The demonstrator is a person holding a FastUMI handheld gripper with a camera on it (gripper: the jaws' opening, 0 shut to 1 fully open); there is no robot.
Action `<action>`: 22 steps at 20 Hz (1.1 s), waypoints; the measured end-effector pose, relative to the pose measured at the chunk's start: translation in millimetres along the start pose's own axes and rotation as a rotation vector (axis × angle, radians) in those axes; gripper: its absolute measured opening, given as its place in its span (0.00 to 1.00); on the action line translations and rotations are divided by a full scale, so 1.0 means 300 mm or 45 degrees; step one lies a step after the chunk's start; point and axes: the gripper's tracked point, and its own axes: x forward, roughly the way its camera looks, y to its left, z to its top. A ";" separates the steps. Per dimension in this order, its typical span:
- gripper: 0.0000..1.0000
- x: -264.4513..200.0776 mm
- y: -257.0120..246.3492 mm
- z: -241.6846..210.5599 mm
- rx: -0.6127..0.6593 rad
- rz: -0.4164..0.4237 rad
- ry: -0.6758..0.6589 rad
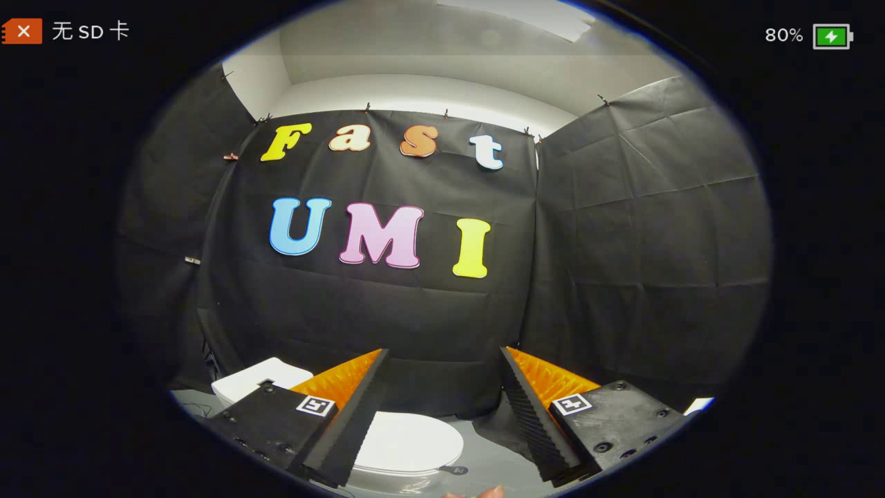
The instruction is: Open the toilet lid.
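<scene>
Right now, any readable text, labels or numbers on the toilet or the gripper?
No readable text.
Lid: plain white, down, no print.
Tank: no marking to be seen.
Gripper: open, fingers either side of the lid and above it; each carries a square black-and-white marker, a pattern, not words.
</scene>
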 end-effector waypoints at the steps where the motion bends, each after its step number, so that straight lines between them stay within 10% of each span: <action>1: 0.98 0.007 0.000 -0.025 -0.007 0.003 0.007; 22: 0.98 0.091 -0.017 -0.672 0.140 0.185 0.249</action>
